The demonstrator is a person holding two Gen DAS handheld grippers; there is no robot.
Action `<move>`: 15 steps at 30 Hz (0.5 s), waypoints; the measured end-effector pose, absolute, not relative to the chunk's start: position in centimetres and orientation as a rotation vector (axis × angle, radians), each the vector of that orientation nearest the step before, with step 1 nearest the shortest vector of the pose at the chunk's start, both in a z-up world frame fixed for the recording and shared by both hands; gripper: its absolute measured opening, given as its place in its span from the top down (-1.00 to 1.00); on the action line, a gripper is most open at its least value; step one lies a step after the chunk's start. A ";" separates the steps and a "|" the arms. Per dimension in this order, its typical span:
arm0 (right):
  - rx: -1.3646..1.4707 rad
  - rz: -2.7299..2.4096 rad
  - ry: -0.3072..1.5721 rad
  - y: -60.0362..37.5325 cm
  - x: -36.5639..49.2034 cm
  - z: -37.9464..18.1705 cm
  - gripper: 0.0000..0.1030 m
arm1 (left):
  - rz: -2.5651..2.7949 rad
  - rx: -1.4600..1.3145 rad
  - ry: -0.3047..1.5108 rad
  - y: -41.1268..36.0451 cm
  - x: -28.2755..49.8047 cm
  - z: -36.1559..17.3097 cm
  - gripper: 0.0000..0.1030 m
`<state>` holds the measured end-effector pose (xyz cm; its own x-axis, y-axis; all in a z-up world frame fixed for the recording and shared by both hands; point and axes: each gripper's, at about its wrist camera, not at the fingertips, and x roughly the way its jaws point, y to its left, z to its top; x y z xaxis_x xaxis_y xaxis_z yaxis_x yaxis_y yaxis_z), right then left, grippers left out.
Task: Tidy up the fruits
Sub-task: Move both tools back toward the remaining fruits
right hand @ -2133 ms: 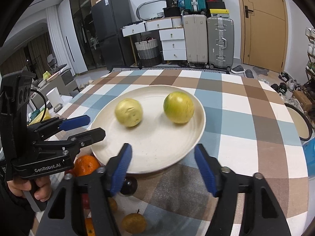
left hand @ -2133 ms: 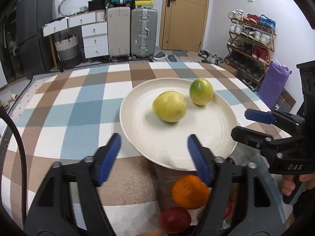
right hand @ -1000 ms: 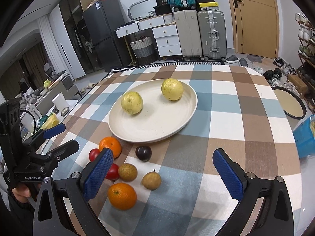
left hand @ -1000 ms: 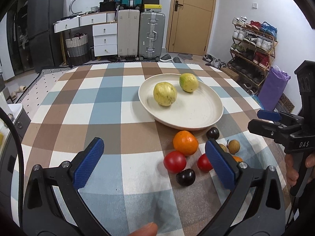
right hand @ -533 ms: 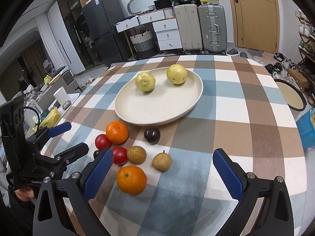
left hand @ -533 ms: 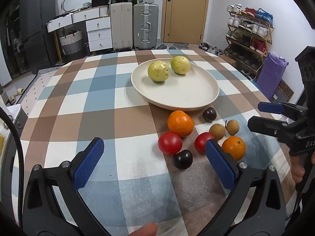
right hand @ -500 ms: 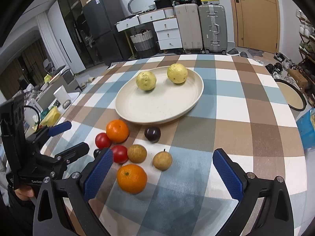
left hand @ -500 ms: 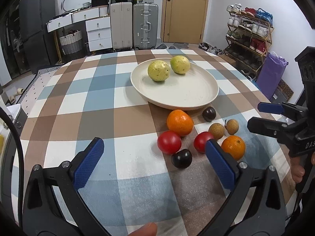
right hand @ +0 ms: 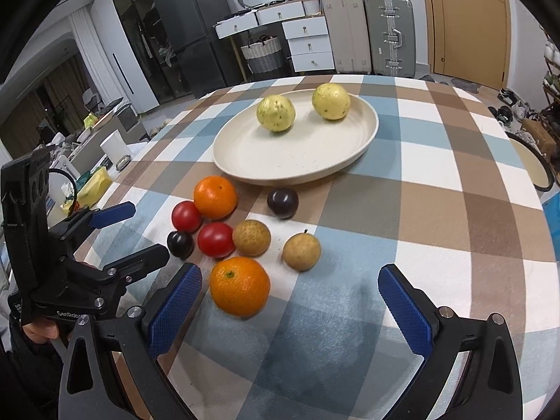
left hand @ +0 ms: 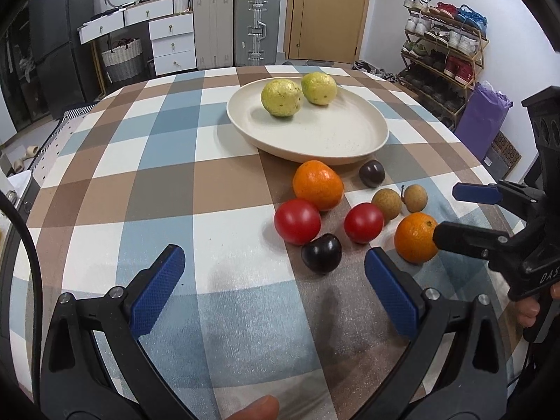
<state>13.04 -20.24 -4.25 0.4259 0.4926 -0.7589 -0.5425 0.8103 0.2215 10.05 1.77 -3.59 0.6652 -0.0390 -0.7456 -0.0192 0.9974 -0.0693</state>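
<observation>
A cream plate (left hand: 350, 140) (right hand: 245, 161) holds two yellow-green guavas (left hand: 281, 97) (right hand: 275, 112). In front of it on the checked cloth lie two oranges (left hand: 317, 184) (right hand: 240, 286), two red tomatoes (left hand: 297, 221) (right hand: 215, 239), two dark plums (left hand: 321, 253) (right hand: 282, 202) and two brown longans (left hand: 386, 203) (right hand: 301, 251). My left gripper (left hand: 274, 290) is open and empty, just short of the near plum. My right gripper (right hand: 288, 304) is open and empty, with the near orange by its left finger.
The round table's edge curves close on both sides. Beyond it are suitcases (left hand: 257, 28), a white drawer unit (right hand: 308, 43), a shoe rack (left hand: 444, 56) and a side table with clutter (right hand: 91, 182).
Both grippers have pulled back from the plate and dropped lower toward the loose fruit. Both stay open; the loose fruit now sits larger and closer.
</observation>
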 end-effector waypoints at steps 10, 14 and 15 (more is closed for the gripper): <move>-0.095 0.683 0.967 -19.2 12.2 -5.3 -0.98 | -0.010 -0.098 0.870 2.4 10.0 -4.5 -0.99; -0.098 0.721 0.968 -18.7 11.8 -5.3 -0.84 | -0.011 -0.108 0.878 2.6 10.1 -4.7 -0.99; -0.099 0.726 0.971 -18.6 11.8 -5.4 -0.81 | -0.012 -0.111 0.879 2.7 10.2 -4.7 -0.99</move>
